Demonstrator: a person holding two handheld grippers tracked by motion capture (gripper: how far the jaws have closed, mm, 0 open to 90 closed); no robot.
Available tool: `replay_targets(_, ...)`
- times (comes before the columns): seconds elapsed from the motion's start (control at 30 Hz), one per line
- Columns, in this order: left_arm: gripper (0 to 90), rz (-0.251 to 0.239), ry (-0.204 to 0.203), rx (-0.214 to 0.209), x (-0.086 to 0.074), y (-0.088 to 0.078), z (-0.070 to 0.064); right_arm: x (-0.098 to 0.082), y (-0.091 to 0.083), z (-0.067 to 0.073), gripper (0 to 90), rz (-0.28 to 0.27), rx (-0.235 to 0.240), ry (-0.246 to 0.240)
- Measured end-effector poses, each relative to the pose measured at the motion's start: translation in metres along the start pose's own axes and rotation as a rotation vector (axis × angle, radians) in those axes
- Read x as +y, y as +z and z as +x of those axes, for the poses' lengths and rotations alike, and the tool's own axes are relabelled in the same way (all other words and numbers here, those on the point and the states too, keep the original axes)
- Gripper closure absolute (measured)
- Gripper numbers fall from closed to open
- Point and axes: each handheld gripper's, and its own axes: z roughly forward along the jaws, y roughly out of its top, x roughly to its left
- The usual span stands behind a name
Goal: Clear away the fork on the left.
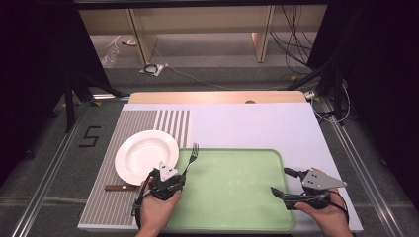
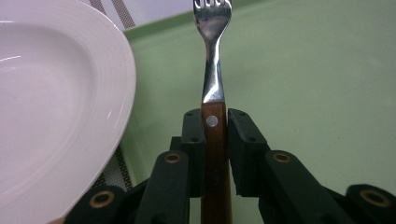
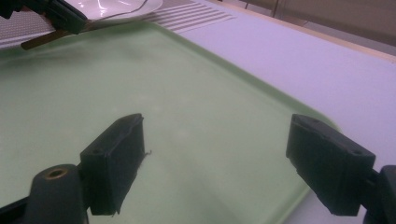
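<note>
In the high view, the left gripper (image 1: 184, 174) sat at lower centre-left, its jaws clamped on the wooden handle of a fork (image 1: 191, 157) whose tines pointed toward the top of the frame, over the left edge of a green tray (image 1: 232, 187). A white plate (image 1: 143, 155) lay just left of the fork on a striped mat (image 1: 113, 197), and a brown handle (image 1: 118, 187) poked out from under the plate's lower edge. The right gripper (image 1: 282, 181) hovered at lower right over the tray's right edge, its jaws wide apart with nothing between them. In the left gripper view the fork (image 2: 212, 70) rose up the middle, the plate (image 2: 56, 107) filling the left. In the right gripper view the tray (image 3: 154, 107) spread between the open jaws.
</note>
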Motion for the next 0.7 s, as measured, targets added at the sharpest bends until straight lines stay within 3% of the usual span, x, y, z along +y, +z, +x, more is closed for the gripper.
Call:
replay_targets(0.1, 76.8, 0.016, 0.011, 0.007, -0.002, 0.001, -0.001, 0.0, 0.0, 0.0, 20.4, -0.002, 0.001, 0.001)
replay_targets(0.17, 76.5, 0.034, -0.003, -0.002, -0.005, 0.004, -0.001, 0.0, 0.0, 0.0, 20.4, -0.001, 0.0, 0.001)
replay_targets(0.2, 76.3, 0.05, 0.019, -0.001, -0.007, 0.005, 0.0, 0.0, 0.0, 0.0, 20.3, 0.0, 0.0, 0.001)
replay_targets(0.4, 67.3, 0.003, 0.002, -0.019, -0.007, -0.003, 0.001, 0.0, 0.0, 0.0, 20.3, 0.0, -0.001, 0.002)
replay_targets(0.5, 73.4, 0.002, 0.0, -0.027, -0.007, -0.007, 0.007, 0.0, 0.0, 0.0, 20.4, 0.0, -0.001, 0.001)
replay_targets(0.6, 88.9, 0.036, 0.024, -0.033, -0.009, -0.007, 0.013, 0.0, 0.0, 0.0, 20.3, 0.001, 0.0, 0.001)
replay_targets(0.7, 89.8, 0.055, 0.049, -0.029, -0.01, -0.007, 0.014, 0.0, 0.0, 0.0, 20.3, -0.001, -0.002, 0.0)
